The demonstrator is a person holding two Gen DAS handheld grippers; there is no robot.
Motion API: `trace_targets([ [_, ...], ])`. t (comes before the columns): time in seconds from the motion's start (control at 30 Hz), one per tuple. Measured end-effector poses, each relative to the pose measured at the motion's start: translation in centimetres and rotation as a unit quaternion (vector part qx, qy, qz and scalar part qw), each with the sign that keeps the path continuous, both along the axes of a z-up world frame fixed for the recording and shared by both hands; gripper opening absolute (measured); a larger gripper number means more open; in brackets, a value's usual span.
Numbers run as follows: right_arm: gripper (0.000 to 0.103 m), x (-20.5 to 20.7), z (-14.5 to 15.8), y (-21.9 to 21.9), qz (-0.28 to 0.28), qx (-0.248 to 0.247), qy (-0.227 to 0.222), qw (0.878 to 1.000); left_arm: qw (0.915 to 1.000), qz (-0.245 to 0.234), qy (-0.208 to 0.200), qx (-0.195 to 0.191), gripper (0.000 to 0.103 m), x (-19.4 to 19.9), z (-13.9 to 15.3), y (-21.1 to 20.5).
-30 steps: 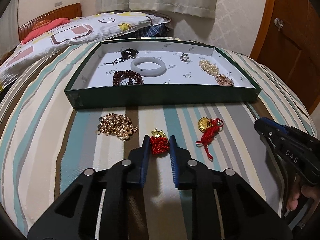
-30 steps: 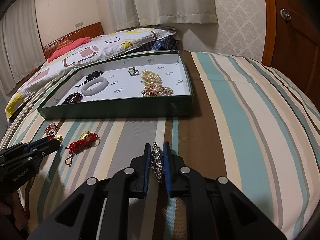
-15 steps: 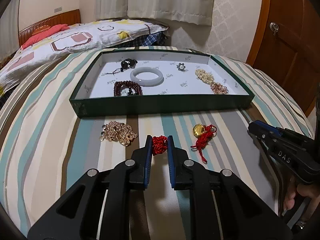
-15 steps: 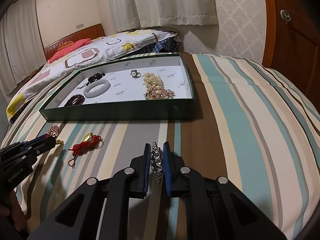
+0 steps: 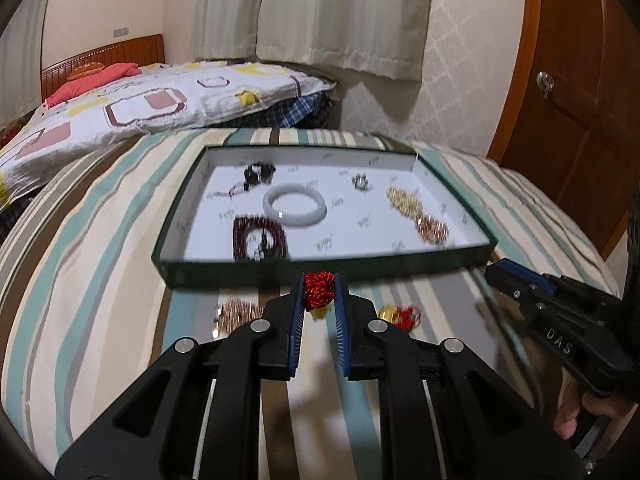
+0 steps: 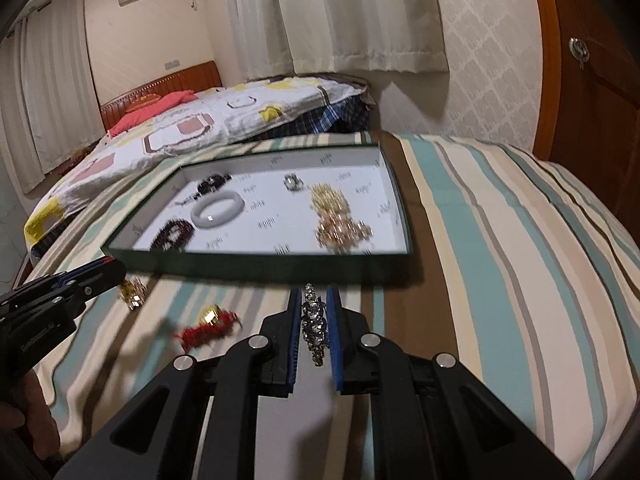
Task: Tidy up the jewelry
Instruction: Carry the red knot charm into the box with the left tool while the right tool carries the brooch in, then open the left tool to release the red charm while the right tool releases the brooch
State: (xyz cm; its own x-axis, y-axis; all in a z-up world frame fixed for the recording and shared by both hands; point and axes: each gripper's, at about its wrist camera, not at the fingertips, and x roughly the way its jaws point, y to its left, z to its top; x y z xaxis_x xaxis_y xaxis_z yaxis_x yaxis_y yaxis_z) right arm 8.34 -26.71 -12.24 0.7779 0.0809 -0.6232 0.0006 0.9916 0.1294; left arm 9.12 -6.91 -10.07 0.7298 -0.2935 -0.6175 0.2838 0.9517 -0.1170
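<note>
**Both grippers clamped on jewelry in front of the green tray**

Our left gripper (image 5: 319, 294) has its blue pads pressed onto a red knotted charm (image 5: 319, 289), with a bit of gold showing under the knot. Our right gripper (image 6: 314, 320) is closed on a rhinestone bracelet (image 6: 313, 322), which hangs as a sparkling strand between its pads. Both pieces are held clear of the striped bedspread (image 6: 500, 248).

Just beyond the fingertips lies the shallow green tray (image 5: 320, 270) with a white lining. Inside it we see a white jade bangle (image 5: 295, 204) near the middle, a dark red bead bracelet (image 5: 259, 237) at the near left, and a black bead piece (image 5: 258, 173) at the far left. A small silver-toned ring or brooch (image 5: 361, 181) sits toward the far right. A gold bead cluster (image 5: 403, 199) and a rose-gold cluster (image 5: 432, 229) touch each other along the right side.

On the bedspread before the tray's near wall we see a rose-gold chain pile (image 5: 234, 312) to the left. To the right is a second red cord charm with a gold piece (image 6: 210, 323), well apart from the tray. A patterned pillow (image 5: 152, 104) lies behind the tray, and a wooden door (image 5: 580, 100) stands at the right.
</note>
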Motion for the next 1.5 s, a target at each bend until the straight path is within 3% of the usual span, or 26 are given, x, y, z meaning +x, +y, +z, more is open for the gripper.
trace_targets([
  [0.53,0.013,5.7,4.8,1.6,0.022,0.012,-0.065,0.998,0.9974,-0.003,-0.061,-0.037,0.015,5.5,5.0,-2.2],
  [0.63,0.013,6.7,4.2,2.0,0.027,0.011,-0.06,0.998,0.998,-0.005,-0.054,-0.034,0.015,6.8,4.3,-2.7],
  [1.03,0.013,9.8,-1.2,2.3,0.04,0.023,0.027,0.999,0.9983,0.001,0.056,-0.02,0.015,10.5,-3.2,-2.8],
  [1.5,0.014,11.0,-2.5,2.1,0.035,0.03,0.077,0.996,0.9972,-0.006,0.073,-0.013,0.015,10.9,-3.9,-3.0],
])
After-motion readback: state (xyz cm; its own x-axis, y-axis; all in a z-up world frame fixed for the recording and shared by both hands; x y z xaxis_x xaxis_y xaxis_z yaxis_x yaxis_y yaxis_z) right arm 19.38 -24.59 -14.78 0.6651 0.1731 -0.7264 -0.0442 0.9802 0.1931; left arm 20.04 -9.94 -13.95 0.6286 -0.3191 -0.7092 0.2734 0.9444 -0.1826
